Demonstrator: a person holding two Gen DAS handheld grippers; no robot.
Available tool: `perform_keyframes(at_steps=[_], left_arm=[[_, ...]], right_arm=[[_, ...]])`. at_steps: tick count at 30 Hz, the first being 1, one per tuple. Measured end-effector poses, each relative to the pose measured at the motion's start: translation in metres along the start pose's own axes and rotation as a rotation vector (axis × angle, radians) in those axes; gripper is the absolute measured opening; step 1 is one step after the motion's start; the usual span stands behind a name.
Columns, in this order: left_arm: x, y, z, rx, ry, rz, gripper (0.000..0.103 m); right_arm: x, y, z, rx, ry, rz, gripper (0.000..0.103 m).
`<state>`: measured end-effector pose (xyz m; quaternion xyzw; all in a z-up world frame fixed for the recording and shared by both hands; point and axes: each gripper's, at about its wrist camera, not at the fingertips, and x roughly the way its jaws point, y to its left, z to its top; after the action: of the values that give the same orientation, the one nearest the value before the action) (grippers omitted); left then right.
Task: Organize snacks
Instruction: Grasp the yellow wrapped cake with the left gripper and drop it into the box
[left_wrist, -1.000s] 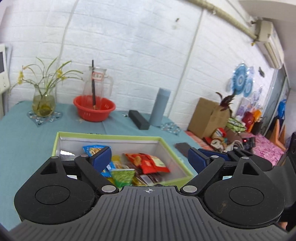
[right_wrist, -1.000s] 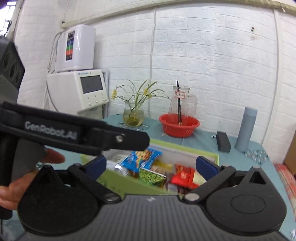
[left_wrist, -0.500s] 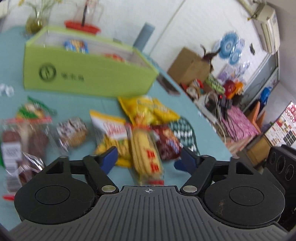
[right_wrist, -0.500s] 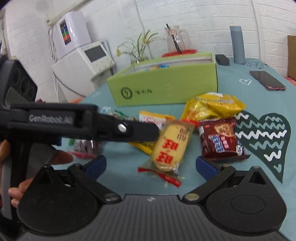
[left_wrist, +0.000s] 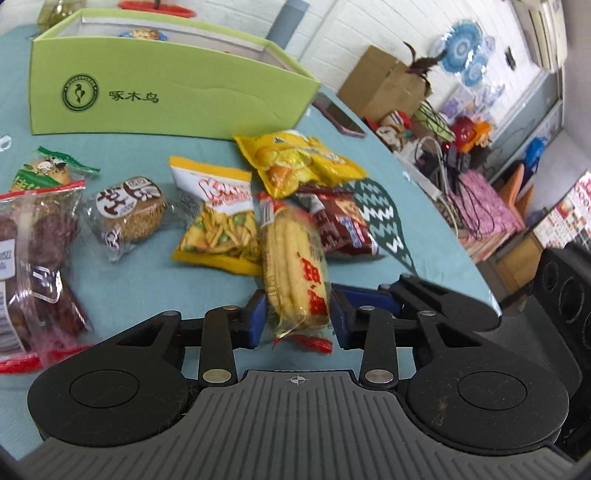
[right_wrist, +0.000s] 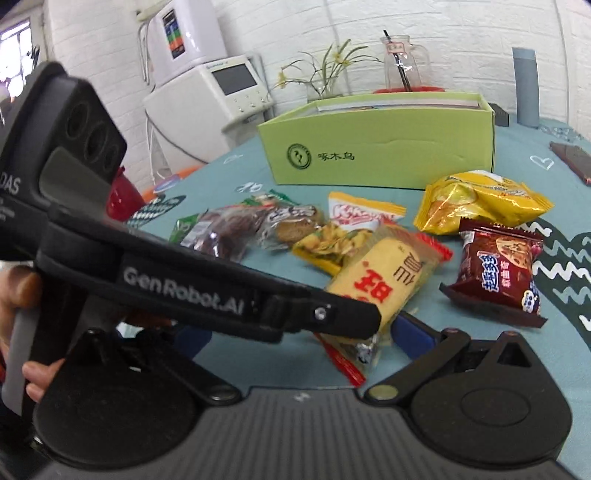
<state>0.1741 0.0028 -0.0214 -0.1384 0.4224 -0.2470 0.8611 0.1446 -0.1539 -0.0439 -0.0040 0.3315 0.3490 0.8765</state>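
Yellow corn-stick packet (left_wrist: 295, 273) lies lower centre on tabletop (left_wrist: 122, 295), between my left fingers (left_wrist: 255, 317), apart but closing round its end to lift toward green box (left_wrist: 166, 99). Right fingers (right_wrist: 413, 334): cannot tell.

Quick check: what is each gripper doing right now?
Left gripper: closing around the yellow rice cracker pack, grip not confirmed.
Right gripper: open, holding nothing.

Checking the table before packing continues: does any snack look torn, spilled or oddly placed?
Nothing looks torn or spilled. The loose packets lie in a jumble: the clear-wrapped yellow corn-shaped snack overlaps the yellow-and-white chip bag and the dark red cookie packet, in front of the green cardboard box. The left gripper straddles the corn-shaped snack's near end.
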Motion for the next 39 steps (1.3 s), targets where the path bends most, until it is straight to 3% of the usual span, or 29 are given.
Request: perform_keyframes(at_steps=[6, 8, 10, 13, 16, 20, 21, 22, 23, 24, 27, 31, 39], left_arm=[[-0.019, -0.02, -0.037, 0.056, 0.027, -0.029, 0.015], [-0.024, -0.02, -0.039, 0.051, 0.019, -0.008, 0.024], [-0.033, -0.018, -0.034, 0.028, -0.037, 0.025, 0.044], [-0.039, -0.01, -0.022, -0.01, -0.084, 0.018, 0.053], [-0.029, -0.002, -0.012, -0.042, -0.058, 0.016, 0.052], [-0.018, 0.004, -0.016, -0.058, -0.023, 0.017, 0.048], [-0.018, 0.005, -0.016, -0.052, -0.027, 0.013, 0.045], [-0.018, 0.005, -0.017, -0.045, -0.029, 0.013, 0.041], [-0.017, 0.004, -0.017, -0.033, -0.026, 0.011, 0.037], [-0.017, 0.003, -0.018, -0.017, -0.03, 0.023, 0.031], [-0.021, 0.004, -0.017, -0.02, -0.039, 0.01, 0.027], [-0.037, -0.006, 0.007, 0.016, -0.12, -0.003, 0.027], [-0.039, 0.0, 0.132, 0.069, -0.271, 0.041, 0.027]], right_arm=[[-0.022, 0.023, -0.019, -0.068, 0.049, 0.014, 0.102], [-0.028, 0.027, -0.021, -0.073, 0.035, -0.036, 0.102], [-0.035, 0.028, -0.019, -0.069, -0.008, -0.104, 0.102], [-0.039, 0.026, -0.015, -0.037, -0.054, -0.168, 0.102], [-0.029, 0.028, -0.017, -0.01, -0.04, -0.158, 0.102], [-0.014, 0.04, -0.018, -0.076, -0.017, -0.203, 0.102], [-0.011, 0.041, -0.019, -0.082, -0.012, -0.208, 0.097], [-0.008, 0.041, -0.019, -0.091, -0.002, -0.211, 0.082], [-0.004, 0.042, -0.02, -0.098, 0.006, -0.213, 0.054], [-0.004, 0.044, -0.02, -0.11, 0.003, -0.238, 0.051], [-0.009, 0.039, -0.013, -0.078, 0.001, -0.223, 0.048], [-0.019, 0.039, 0.016, -0.138, -0.069, -0.25, 0.048], [0.014, 0.002, 0.13, -0.254, -0.188, -0.28, 0.049]])
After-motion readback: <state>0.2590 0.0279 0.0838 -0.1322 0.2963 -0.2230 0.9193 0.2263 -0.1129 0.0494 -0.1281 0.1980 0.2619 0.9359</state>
